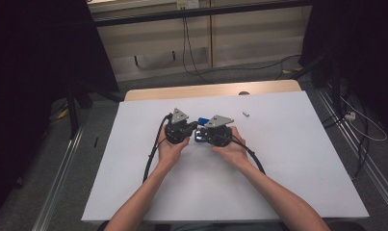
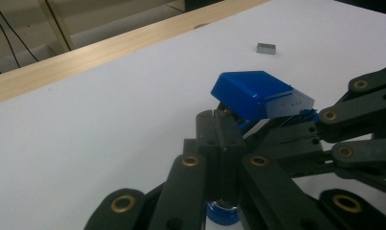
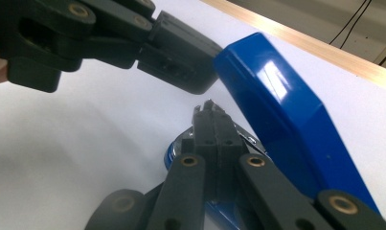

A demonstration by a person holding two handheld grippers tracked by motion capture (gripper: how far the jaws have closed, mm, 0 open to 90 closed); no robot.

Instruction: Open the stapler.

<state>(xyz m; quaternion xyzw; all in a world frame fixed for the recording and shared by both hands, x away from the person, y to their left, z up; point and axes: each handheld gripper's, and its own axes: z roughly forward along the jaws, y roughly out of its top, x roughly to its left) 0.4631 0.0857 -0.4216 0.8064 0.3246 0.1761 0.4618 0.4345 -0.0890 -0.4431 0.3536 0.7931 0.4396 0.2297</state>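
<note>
Where both grippers meet: blue stapler [image 1: 204,121] mid-sheet (apparently clamped), margins wide.

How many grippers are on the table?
2. The left hand-held gripper sits at the middle of the white table, the right hand-held gripper right beside it. Both meet at a blue stapler, jaws shut.

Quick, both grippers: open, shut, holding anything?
Left gripper: shut, at the blue stapler; grip unclear.
Right gripper: shut, inside the stapler; grip unclear.
</note>
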